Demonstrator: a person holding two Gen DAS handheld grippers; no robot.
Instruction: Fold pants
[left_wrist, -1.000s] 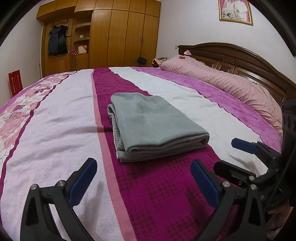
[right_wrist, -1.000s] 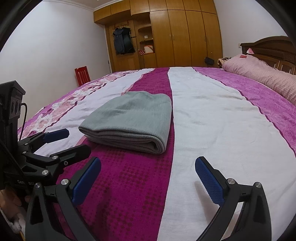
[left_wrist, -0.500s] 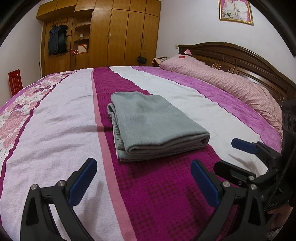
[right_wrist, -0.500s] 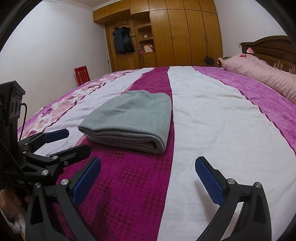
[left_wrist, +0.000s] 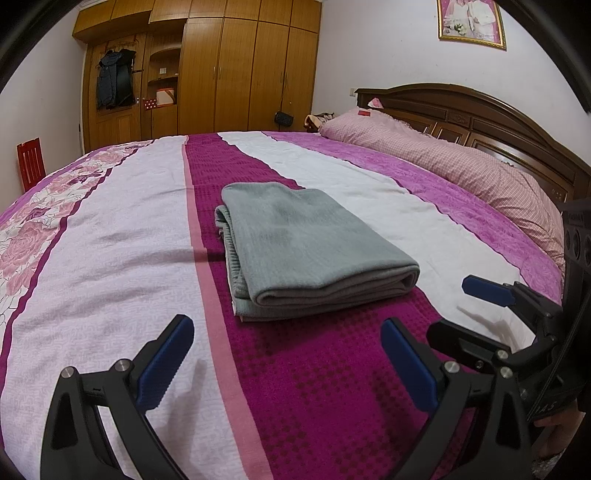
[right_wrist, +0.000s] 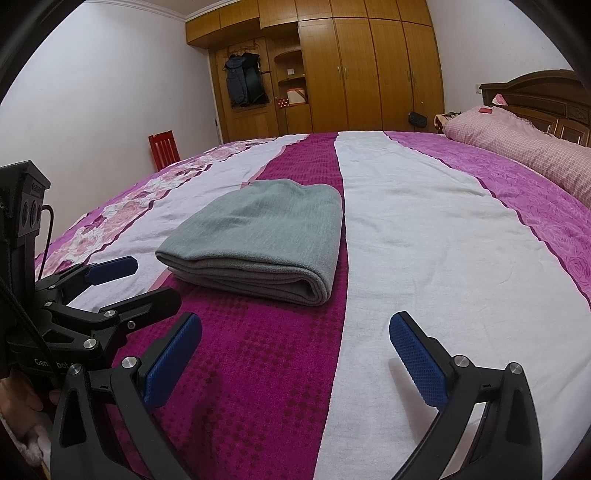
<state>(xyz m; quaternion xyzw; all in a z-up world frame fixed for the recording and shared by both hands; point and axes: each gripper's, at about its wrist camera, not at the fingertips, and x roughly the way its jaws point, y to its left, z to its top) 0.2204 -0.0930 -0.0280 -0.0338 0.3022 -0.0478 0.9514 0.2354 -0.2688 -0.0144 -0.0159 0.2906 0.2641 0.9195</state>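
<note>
The grey pants (left_wrist: 310, 247) lie folded into a neat rectangle on the striped bedspread (left_wrist: 110, 266), on its dark magenta stripe. They also show in the right wrist view (right_wrist: 266, 236). My left gripper (left_wrist: 288, 354) is open and empty, a short way in front of the pants, above the cover. My right gripper (right_wrist: 295, 350) is open and empty, in front of the pants and to their right. Each gripper shows in the other's view: the right one (left_wrist: 480, 306) at the right edge, the left one (right_wrist: 125, 280) at the left edge.
A long pink checked pillow (left_wrist: 461, 173) lies along the dark wooden headboard (left_wrist: 498, 122) on the right. A wooden wardrobe (left_wrist: 221, 70) with hanging dark jackets stands beyond the bed. A red chair (right_wrist: 162, 149) stands by the left wall.
</note>
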